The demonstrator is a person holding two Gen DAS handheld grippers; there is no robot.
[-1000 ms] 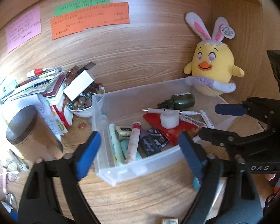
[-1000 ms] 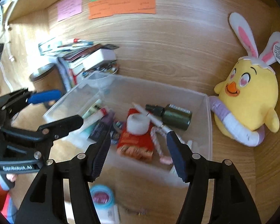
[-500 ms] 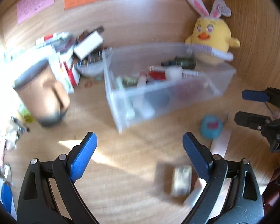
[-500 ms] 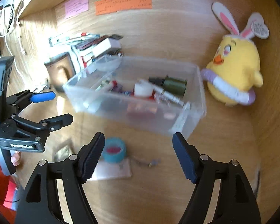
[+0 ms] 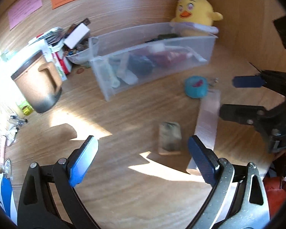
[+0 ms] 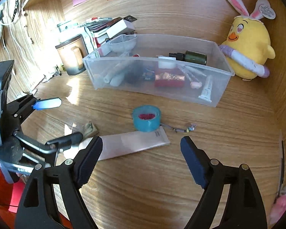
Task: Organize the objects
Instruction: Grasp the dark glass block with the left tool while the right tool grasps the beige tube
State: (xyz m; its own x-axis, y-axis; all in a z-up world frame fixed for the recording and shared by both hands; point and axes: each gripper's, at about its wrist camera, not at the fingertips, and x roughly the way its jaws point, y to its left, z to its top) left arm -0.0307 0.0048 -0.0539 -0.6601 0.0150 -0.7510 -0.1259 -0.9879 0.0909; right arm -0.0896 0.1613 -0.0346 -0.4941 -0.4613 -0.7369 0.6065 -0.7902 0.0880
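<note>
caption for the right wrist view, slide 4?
Open right gripper above a pale flat tube and blue tape roll, clear bin of toiletries behind.

Each wrist camera looks forward and down past its own hand-held gripper; both views share the clear bin (image 5: pixel 152 57) (image 6: pixel 158 87) and the blue tape roll (image 5: pixel 195 87) (image 6: pixel 146 118) ahead.

A tape roll (image 6: pixel 146 118) lies before the bin (image 6: pixel 219 87), touching a flat pouch (image 6: pixel 133 144); left, perhaps a packet (image 6: pixel 88 127).
</note>
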